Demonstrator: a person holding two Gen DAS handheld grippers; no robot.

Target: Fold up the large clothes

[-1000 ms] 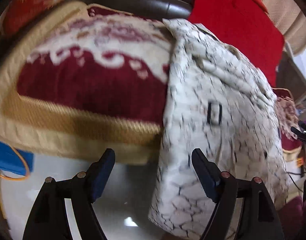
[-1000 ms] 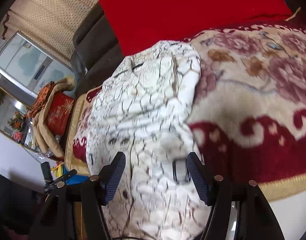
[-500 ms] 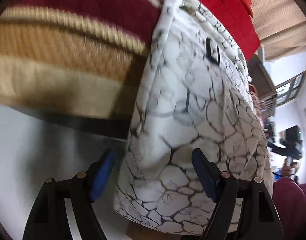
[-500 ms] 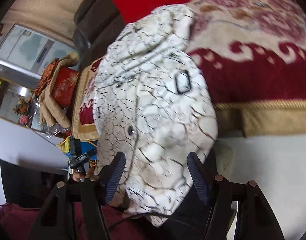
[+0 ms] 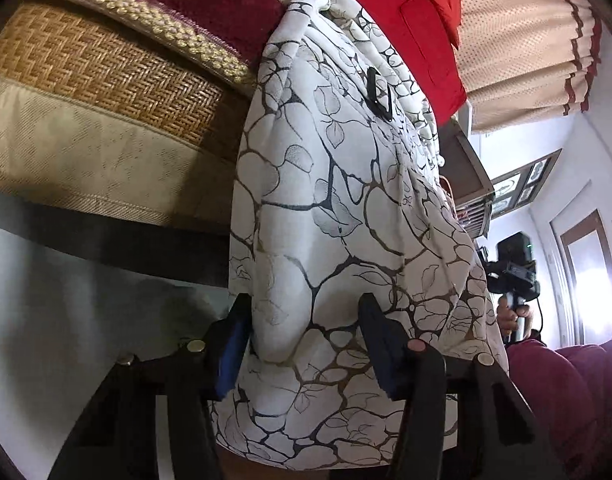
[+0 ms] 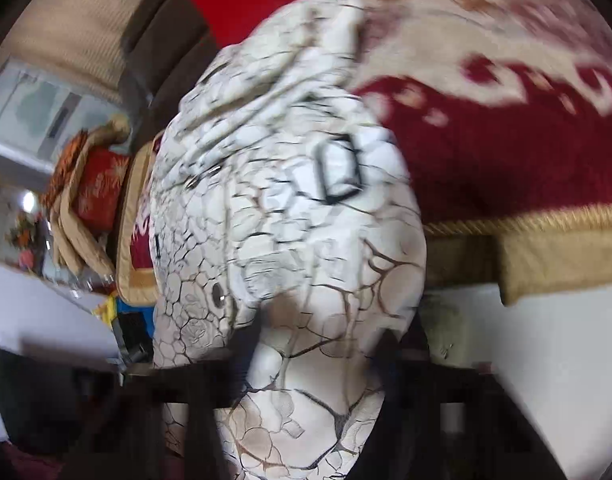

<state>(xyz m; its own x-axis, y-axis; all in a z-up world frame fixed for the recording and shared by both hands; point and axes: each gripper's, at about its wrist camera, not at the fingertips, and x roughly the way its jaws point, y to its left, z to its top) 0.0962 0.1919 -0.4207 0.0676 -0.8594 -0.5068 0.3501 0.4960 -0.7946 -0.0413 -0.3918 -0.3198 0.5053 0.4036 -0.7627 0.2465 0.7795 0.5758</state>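
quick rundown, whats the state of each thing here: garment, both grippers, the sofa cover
white patterned garment: draped over the sofa's front edge, lower part hanging, bunched between both grippers' jaws
left gripper: jaws have just been closing, pads on a fold of the garment
right gripper: blurred, jaws have just been closing, cloth bunched between them
red and cream sofa cover: spread flat on the seat, gold-trimmed edge hanging over the front

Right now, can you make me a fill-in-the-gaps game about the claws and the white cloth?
1. The left claw has just been closing, with the ____ cloth bunched between its pads.
2. The cloth hangs over a sofa cover that is dark ____ with a gold edge.
3. The window curtain is ____.

Missing words: white; red; beige
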